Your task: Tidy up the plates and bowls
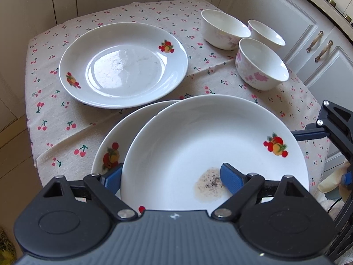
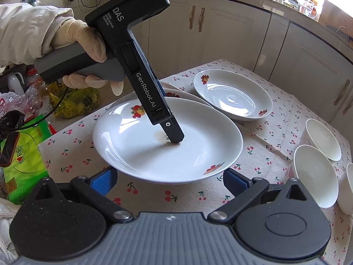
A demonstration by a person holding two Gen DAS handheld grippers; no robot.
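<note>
I am seeing my black left gripper (image 2: pixel 174 140) showing white DAS and GenRobot.AI lettering, a grey handle and blue finger pads (image 1: pixel 231 176), with a cream glove (image 2: pixel 88 37) and a pale sleeve (image 2: pixel 26 28) covering my hand

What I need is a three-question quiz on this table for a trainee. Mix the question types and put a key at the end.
1. How many bowls stand on the tablecloth?
2. True or false: the stained plate lies flat on the tablecloth with nothing under it.
3. One finger of the left gripper reaches down: A) into the stained plate; B) into a bowl; C) onto the tablecloth.

Key
1. Three.
2. False: it lies off-centre on a second plate.
3. A, by the stain; the other finger is outside the rim.
</note>
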